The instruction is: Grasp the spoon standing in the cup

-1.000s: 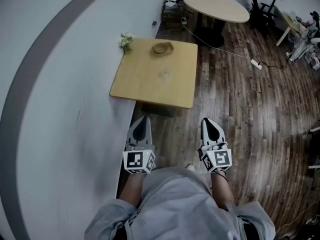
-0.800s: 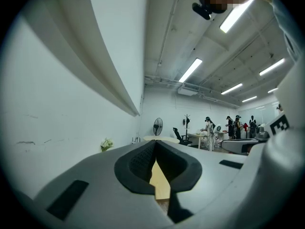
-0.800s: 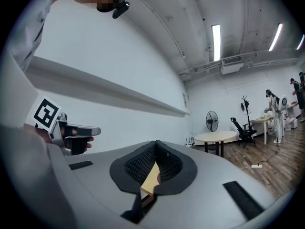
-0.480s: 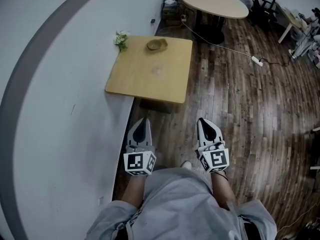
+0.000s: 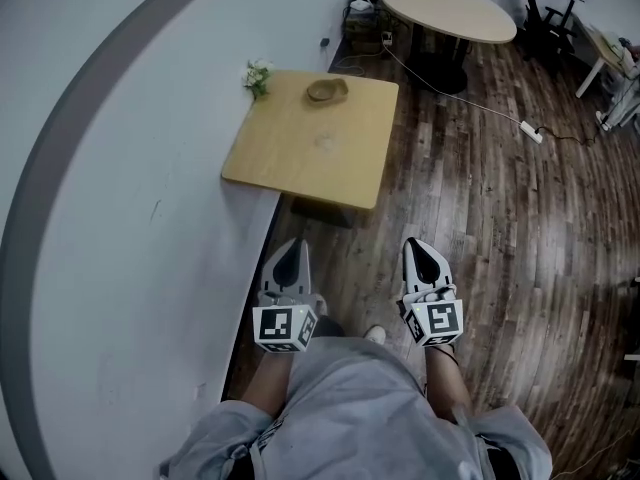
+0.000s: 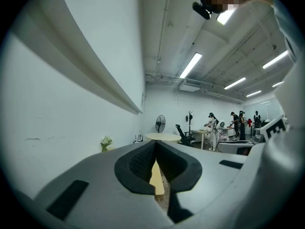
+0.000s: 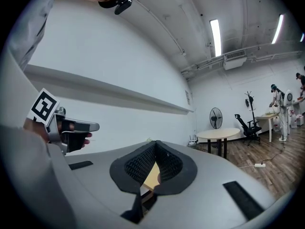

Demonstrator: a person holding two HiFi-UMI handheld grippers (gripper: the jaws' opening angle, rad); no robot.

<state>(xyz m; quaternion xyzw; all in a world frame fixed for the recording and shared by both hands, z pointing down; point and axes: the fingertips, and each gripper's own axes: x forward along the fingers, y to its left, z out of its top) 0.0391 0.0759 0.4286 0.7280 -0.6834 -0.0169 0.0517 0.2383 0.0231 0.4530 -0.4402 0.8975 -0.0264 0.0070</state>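
Observation:
A small square wooden table (image 5: 300, 153) stands against the white wall ahead of me. On its far side lies a low brown bowl-like thing (image 5: 326, 90), and a small bunch of white flowers (image 5: 258, 74) stands at the far left corner. I cannot make out a cup or a spoon at this distance. Both grippers hang low in front of the person's body, well short of the table. My left gripper (image 5: 291, 245) is shut with nothing in it (image 6: 155, 145). My right gripper (image 5: 418, 244) is shut and empty too (image 7: 155, 146).
The curved white wall (image 5: 110, 198) with a grey band runs along the left. Dark wood floor (image 5: 480, 228) spreads to the right. A round table (image 5: 450, 10) stands farther back, with a cable and power strip (image 5: 531, 131) on the floor. Several people (image 6: 212, 127) work far off.
The head view has swung a little, so the wooden table sits slightly more to the right in the picture. Both grippers stay shut and low in front of the body.

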